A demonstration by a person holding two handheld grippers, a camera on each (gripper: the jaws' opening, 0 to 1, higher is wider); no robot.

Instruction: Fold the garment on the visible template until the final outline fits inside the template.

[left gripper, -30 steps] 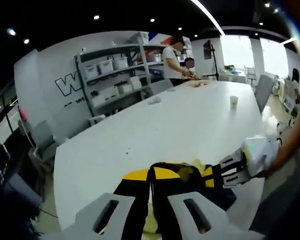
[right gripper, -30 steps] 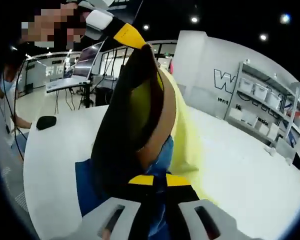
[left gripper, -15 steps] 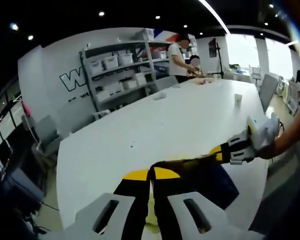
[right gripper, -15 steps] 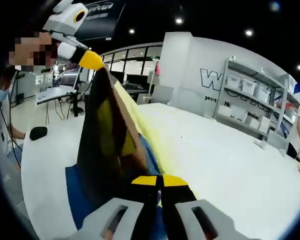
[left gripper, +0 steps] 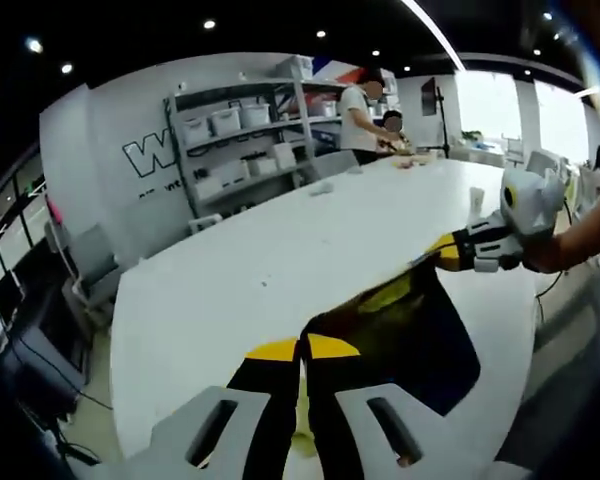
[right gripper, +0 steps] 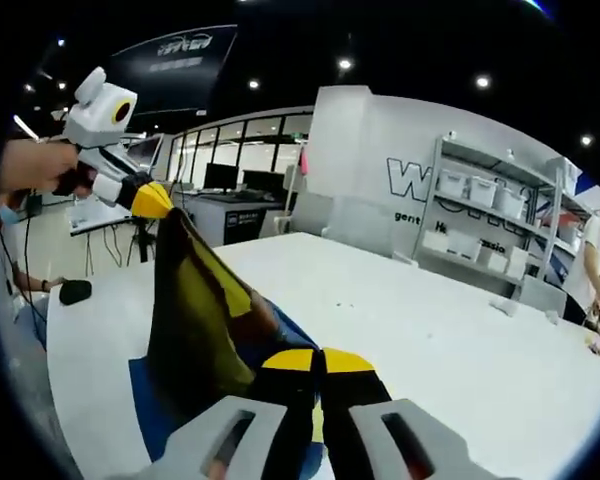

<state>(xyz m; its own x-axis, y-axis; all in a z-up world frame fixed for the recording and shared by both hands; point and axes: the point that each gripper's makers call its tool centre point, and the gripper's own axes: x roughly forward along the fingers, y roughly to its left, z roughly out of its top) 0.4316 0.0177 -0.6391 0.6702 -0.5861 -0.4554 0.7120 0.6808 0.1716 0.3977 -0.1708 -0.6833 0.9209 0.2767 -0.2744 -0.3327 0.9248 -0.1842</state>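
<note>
One garment (left gripper: 405, 335), two clamped tongs (left gripper: 302, 352)

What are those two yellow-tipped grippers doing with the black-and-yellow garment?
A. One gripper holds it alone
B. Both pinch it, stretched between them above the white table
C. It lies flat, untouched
B: the left gripper and right gripper each clamp the black-and-yellow garment, stretched between them over the white table.

one garment (left gripper: 410, 340), two grippers, one white table (left gripper: 280, 260), one shelving unit (left gripper: 245, 140), two people
</note>
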